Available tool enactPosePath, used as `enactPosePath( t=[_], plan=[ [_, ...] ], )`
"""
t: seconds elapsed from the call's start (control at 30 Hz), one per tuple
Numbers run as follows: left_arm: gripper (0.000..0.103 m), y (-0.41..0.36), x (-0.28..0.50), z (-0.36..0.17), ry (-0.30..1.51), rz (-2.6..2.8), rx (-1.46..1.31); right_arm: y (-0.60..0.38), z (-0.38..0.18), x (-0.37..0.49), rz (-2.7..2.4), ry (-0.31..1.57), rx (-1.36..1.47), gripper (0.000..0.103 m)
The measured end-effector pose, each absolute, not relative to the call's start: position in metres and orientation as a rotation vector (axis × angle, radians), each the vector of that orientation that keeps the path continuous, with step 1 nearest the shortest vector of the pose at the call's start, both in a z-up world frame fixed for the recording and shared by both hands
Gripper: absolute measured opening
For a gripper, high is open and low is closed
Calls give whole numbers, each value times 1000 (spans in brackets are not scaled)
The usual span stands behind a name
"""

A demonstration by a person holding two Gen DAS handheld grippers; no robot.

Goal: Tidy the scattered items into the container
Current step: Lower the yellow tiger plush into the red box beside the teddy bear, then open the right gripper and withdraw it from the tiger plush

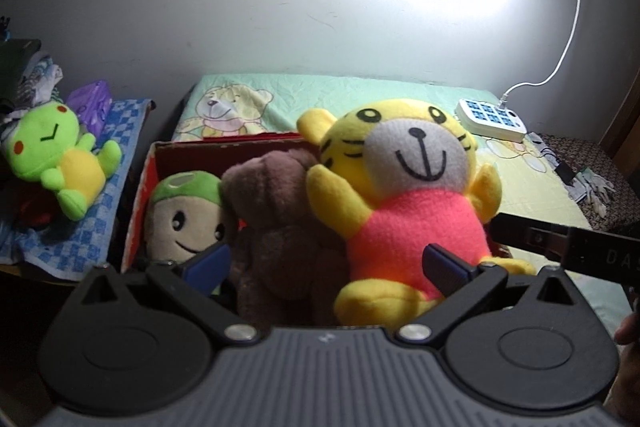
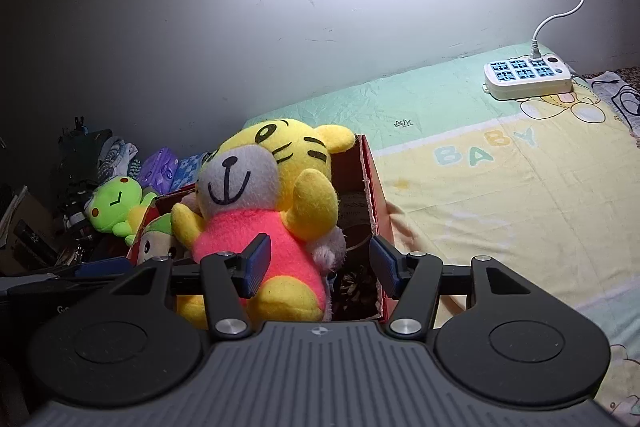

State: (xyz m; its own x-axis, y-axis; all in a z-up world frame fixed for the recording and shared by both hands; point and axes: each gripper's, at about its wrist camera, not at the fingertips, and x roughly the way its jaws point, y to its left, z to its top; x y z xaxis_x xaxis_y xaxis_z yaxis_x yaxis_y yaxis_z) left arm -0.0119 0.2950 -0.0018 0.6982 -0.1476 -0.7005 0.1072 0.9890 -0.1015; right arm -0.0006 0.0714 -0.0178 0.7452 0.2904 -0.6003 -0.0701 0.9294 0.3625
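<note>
Four plush toys show in all: three stand packed in the red cardboard box (image 1: pixel 140 203) and one lies outside it. In the box are a yellow tiger (image 1: pixel 404 183) in a pink shirt, a brown plush (image 1: pixel 280 211) and a beige doll with a green cap (image 1: pixel 184 211); the lime-green frog (image 1: pixel 60 163) lies on the blue checked cloth (image 1: pixel 116 131), left of the box. The box sits on the bed's pastel sheet (image 2: pixel 500 187), at its left edge, and one white power strip (image 2: pixel 528 77) lies near the far right corner by the wall. The left gripper (image 1: pixel 324 259) stands with jaws apart, nothing pinched, the brown plush and the tiger's belly behind the gap. The right gripper (image 2: pixel 320 263) is also apart, clamping nothing. Only the left view shows the brown plush; only the right view shows the box's dark inside right of the tiger and the word BABY on the sheet.
</note>
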Motion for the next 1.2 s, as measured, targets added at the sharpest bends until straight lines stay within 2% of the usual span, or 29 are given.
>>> enactPosePath(
  t=[0.53,0.83,1.07,1.2],
  plan=[
    [102,285,-23,-4,815,38,46,77,-14,-13,141,714,256,59],
    [102,274,-33,2,832,112,76,71,-11,-9,145,728,227,63],
    [102,243,-37,5,857,111,95,41,-10,-9,70,752,211,66],
    [102,213,-44,11,813,85,112,14,-12,-11,8,773,217,67]
  ],
)
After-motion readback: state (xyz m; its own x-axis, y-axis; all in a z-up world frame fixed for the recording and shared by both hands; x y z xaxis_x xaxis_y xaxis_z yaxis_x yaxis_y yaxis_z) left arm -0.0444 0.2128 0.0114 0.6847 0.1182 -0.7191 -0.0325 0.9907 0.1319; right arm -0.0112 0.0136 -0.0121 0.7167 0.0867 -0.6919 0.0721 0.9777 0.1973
